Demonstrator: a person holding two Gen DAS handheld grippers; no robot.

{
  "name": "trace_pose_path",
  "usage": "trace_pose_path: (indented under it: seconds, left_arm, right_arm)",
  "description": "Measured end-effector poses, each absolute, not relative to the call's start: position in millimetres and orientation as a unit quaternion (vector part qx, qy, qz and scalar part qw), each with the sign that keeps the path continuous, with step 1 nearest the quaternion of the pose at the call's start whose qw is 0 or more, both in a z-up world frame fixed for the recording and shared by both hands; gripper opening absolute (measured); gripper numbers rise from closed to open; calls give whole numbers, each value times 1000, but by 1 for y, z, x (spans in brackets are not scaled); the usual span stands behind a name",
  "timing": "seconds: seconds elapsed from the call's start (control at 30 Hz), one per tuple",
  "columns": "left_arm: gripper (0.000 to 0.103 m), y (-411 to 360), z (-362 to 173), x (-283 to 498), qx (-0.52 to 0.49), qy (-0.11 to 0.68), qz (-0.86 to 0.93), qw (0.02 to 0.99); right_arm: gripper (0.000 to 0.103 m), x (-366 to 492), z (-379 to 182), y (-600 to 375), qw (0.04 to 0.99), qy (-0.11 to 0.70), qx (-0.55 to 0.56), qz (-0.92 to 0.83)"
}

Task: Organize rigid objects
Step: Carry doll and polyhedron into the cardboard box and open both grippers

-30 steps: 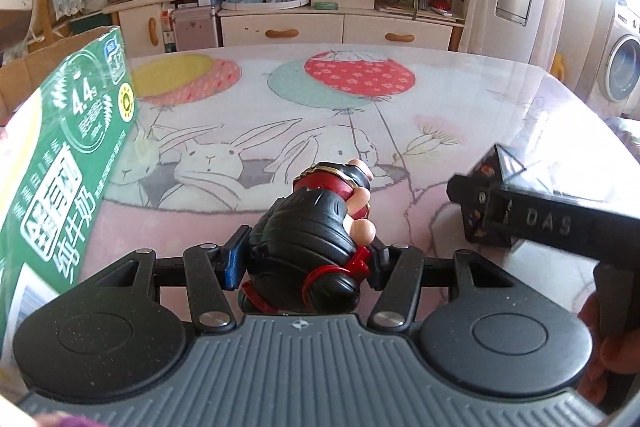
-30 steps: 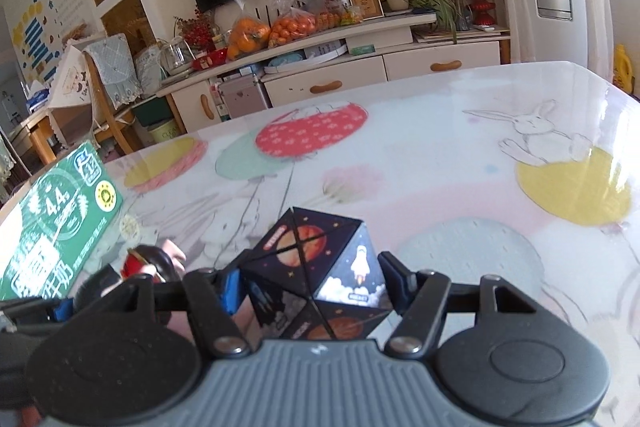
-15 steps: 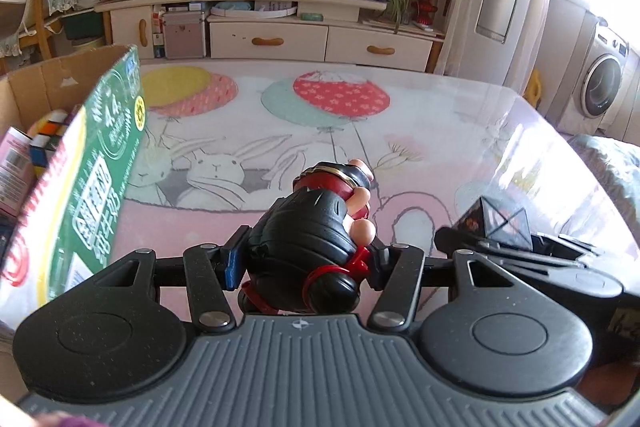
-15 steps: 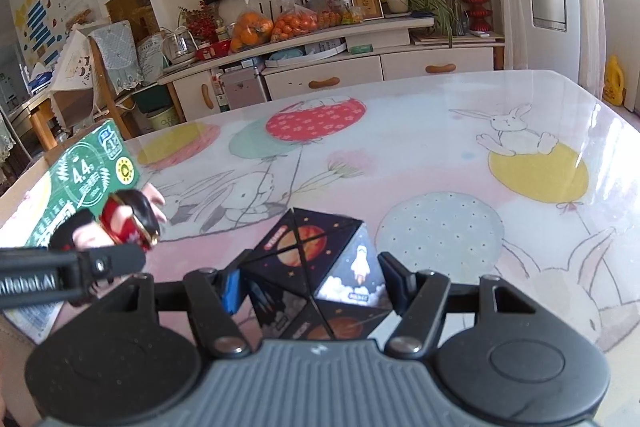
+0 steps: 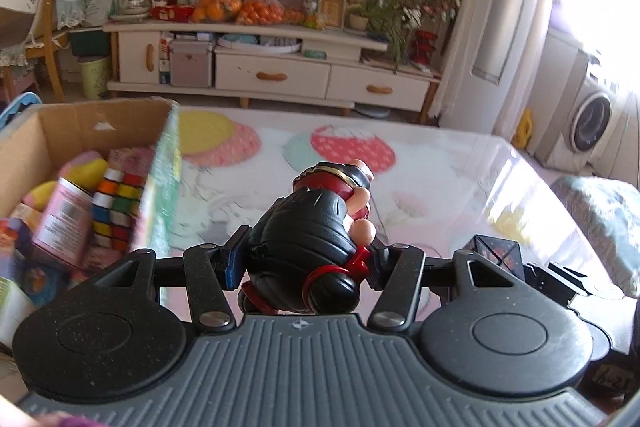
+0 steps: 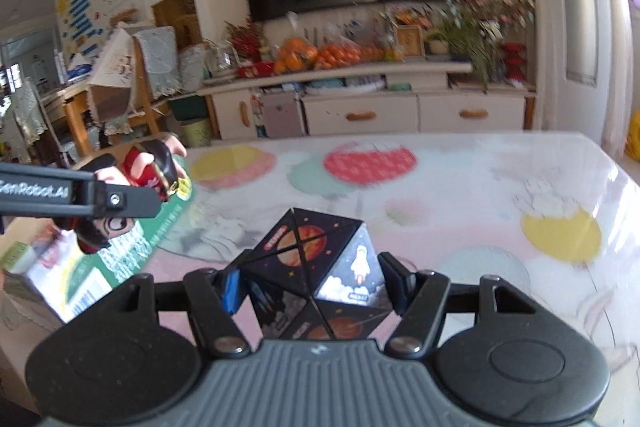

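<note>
Black and red, the figurine (image 5: pixel 316 247) lies clamped between the pads of the left tongs (image 5: pixel 306 263), its feet pointing away from the camera and its dark head nearest the tongs' body. The jaws stand about half open, pressed on the toy's sides. From the right wrist view the same figurine (image 6: pixel 132 187) hangs in the air over the green side of the box (image 6: pixel 132 247), face tilted downward, well clear of the counter (image 6: pixel 460 195).

The right tongs (image 6: pixel 314 287) are likewise about half open and closed on the cube (image 6: pixel 316 267), a dark folding puzzle printed with planets and a rocket. Both pads touch its sides, and it is held off the counter. In the left wrist view only a corner of the cube (image 5: pixel 496 251) shows, just right of the left tongs.

Left of the figurine the cardboard box (image 5: pixel 92 123) stands open on the counter. Inside lie a colour cube (image 5: pixel 116 211), a pink can (image 5: pixel 64 223) leaning against it, and soft yellow and pink shapes too blurred to name. A vinyl cover with balloons and rabbits covers the counter.
</note>
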State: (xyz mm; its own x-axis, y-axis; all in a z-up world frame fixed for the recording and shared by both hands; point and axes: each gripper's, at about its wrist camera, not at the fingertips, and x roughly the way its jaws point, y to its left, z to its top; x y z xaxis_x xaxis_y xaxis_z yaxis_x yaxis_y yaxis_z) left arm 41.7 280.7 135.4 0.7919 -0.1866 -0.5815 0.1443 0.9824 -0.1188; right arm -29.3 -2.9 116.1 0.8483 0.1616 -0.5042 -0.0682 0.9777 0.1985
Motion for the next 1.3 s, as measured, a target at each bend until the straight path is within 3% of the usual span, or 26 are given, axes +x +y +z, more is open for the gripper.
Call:
trace_pose_path:
  seconds: [0.57, 1.2, 1.23, 1.3]
  left_arm:
    - [69, 404, 152, 67, -88, 288, 64, 951]
    - [67, 448, 134, 82, -106, 336, 115, 929]
    - [68, 448, 135, 81, -104, 332, 117, 930]
    - [84, 448, 140, 77, -103, 324, 116, 933]
  right_arm:
    - [66, -11, 166, 127, 957, 195, 3, 212]
    - [66, 19, 135, 213, 929, 202, -106, 291]
    - [68, 18, 135, 213, 930, 202, -103, 289]
    - [73, 14, 136, 209, 932, 200, -94, 288]
